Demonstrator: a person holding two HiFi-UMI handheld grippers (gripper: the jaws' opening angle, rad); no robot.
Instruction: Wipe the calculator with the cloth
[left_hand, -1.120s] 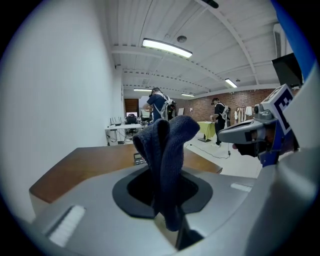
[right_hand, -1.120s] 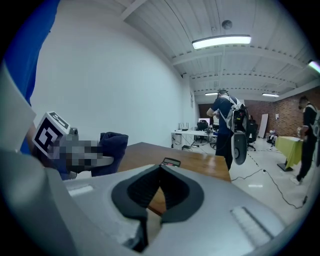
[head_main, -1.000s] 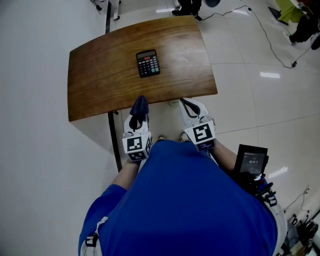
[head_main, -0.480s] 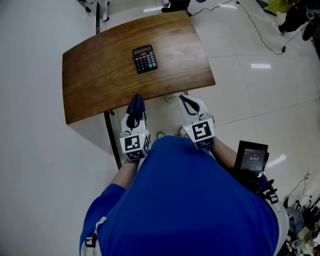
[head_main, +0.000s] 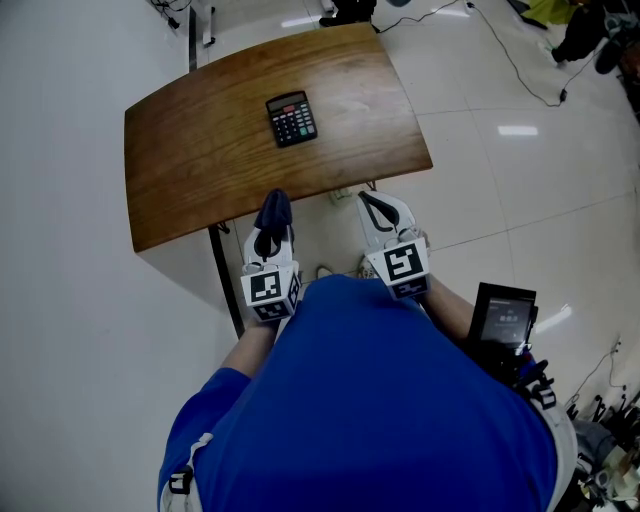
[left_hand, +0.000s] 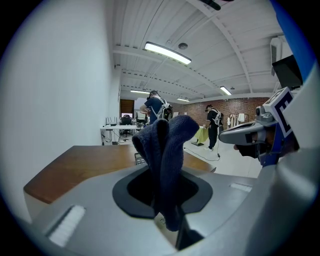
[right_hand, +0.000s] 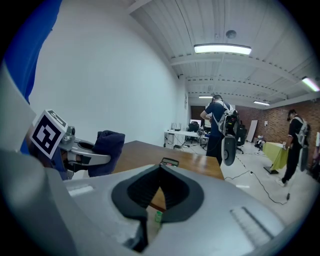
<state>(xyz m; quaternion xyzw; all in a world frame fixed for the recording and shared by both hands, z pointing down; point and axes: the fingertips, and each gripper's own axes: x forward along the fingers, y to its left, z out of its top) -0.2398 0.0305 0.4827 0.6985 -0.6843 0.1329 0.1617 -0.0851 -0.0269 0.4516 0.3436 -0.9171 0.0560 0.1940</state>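
The left gripper (head_main: 270, 236) clamps the cloth (head_main: 276, 207) — the calculator (head_main: 291, 119) lies at twelve o'clock, well apart, nearer it than the closed, empty right gripper (head_main: 377, 212).

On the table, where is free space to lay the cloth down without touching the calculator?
The table is bare nearly everywhere: the wide left part, the right part and the near strip between the calculator and the front edge. Only the calculator's spot, toward the far edge, is taken.
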